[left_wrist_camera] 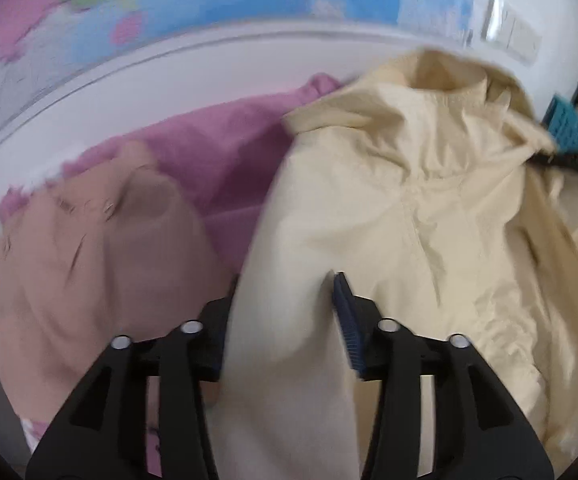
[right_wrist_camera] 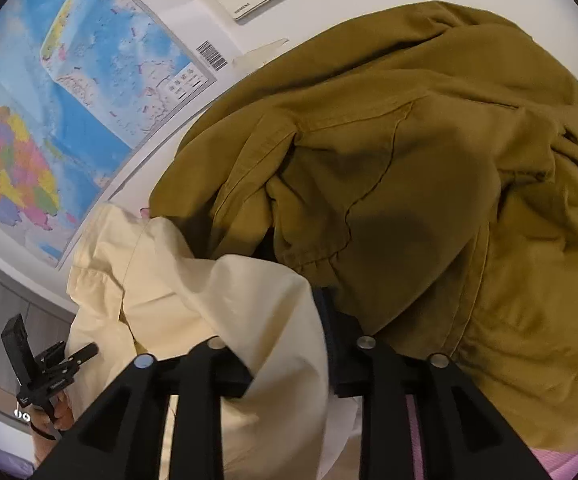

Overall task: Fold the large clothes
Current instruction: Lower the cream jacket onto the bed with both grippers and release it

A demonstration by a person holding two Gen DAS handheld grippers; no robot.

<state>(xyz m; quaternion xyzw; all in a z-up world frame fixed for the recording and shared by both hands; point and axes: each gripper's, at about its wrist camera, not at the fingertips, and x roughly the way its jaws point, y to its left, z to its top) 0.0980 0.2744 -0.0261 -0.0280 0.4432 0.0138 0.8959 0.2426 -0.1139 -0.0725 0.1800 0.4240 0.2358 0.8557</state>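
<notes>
Holding cream jacket (left_wrist_camera: 429, 208): left gripper (left_wrist_camera: 285, 312) was clamped on a fold of it | right gripper (right_wrist_camera: 289, 344) also pinched it, tips hidden under cloth | jacket hung over pink cloth (left_wrist_camera: 217, 160) and tan cloth (left_wrist_camera: 89, 248), beside olive coat (right_wrist_camera: 429, 168) | left view blurry | wall map (right_wrist_camera: 69, 120) behind.

Both wrist views close over cream jacket (left_wrist_camera: 429, 208)

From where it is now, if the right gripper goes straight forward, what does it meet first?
The right gripper already holds the cream jacket. Straight ahead it would probably push into the olive jacket, though depth is unclear.
</notes>
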